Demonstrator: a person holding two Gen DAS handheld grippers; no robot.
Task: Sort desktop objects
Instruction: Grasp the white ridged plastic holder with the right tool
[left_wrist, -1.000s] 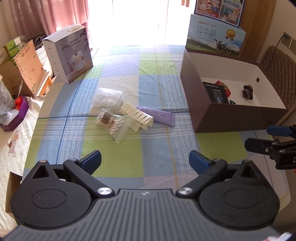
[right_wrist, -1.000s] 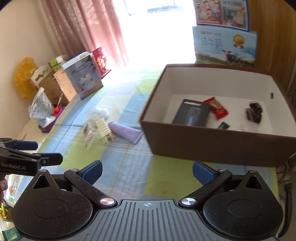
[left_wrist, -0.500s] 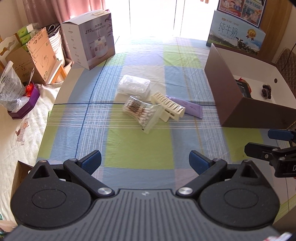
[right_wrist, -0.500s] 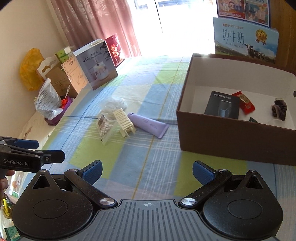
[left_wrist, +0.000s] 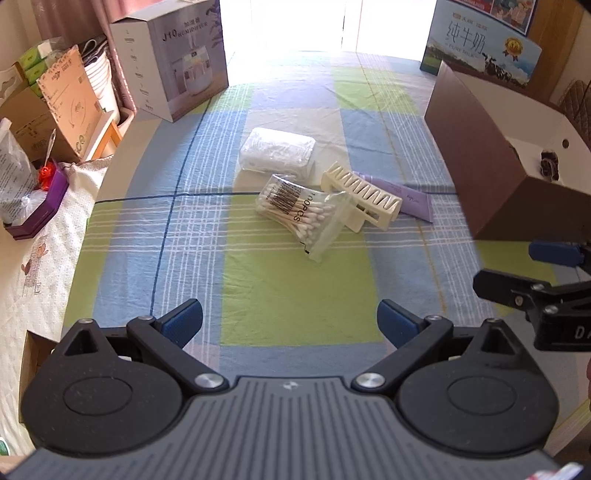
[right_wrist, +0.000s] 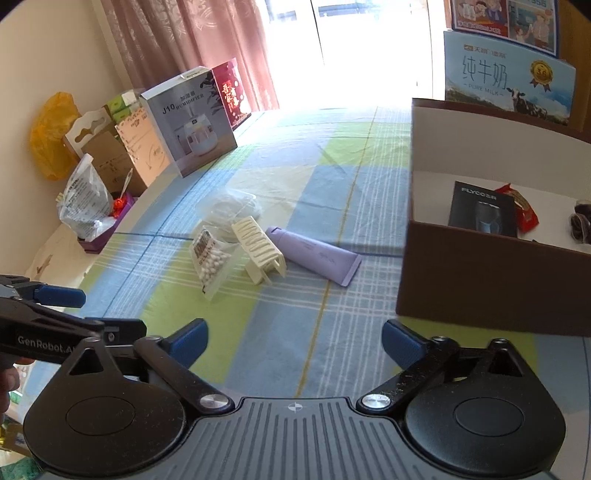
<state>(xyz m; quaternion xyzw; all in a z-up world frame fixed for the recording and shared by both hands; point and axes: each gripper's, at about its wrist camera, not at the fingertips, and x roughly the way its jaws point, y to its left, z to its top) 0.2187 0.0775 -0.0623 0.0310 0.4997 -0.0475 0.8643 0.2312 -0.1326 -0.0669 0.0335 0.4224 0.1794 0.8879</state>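
Note:
On the checked cloth lie a bag of cotton swabs (left_wrist: 299, 210) (right_wrist: 211, 258), a cream comb-like rack (left_wrist: 362, 197) (right_wrist: 258, 245), a purple tube (left_wrist: 406, 195) (right_wrist: 317, 254) and a clear plastic packet (left_wrist: 277, 151) (right_wrist: 227, 205), all clustered together. A brown box (left_wrist: 491, 188) (right_wrist: 491, 291) at the right holds a black carton (right_wrist: 482, 214), a red packet (right_wrist: 522, 212) and a dark item (right_wrist: 581, 221). My left gripper (left_wrist: 290, 321) is open above the cloth, short of the cluster. My right gripper (right_wrist: 293, 338) is open too, near the box's front corner. Neither holds anything.
A humidifier carton (left_wrist: 173, 59) (right_wrist: 192, 118) stands at the table's far left edge. A milk carton (left_wrist: 480, 55) (right_wrist: 509, 77) rises behind the brown box. Cardboard boxes and bags (right_wrist: 92, 173) crowd the floor beyond the left edge.
Both views have swung leftwards: the clustered items now sit nearer the centre and look closer, and the brown box has slid towards the right edge. Both grippers stay open.

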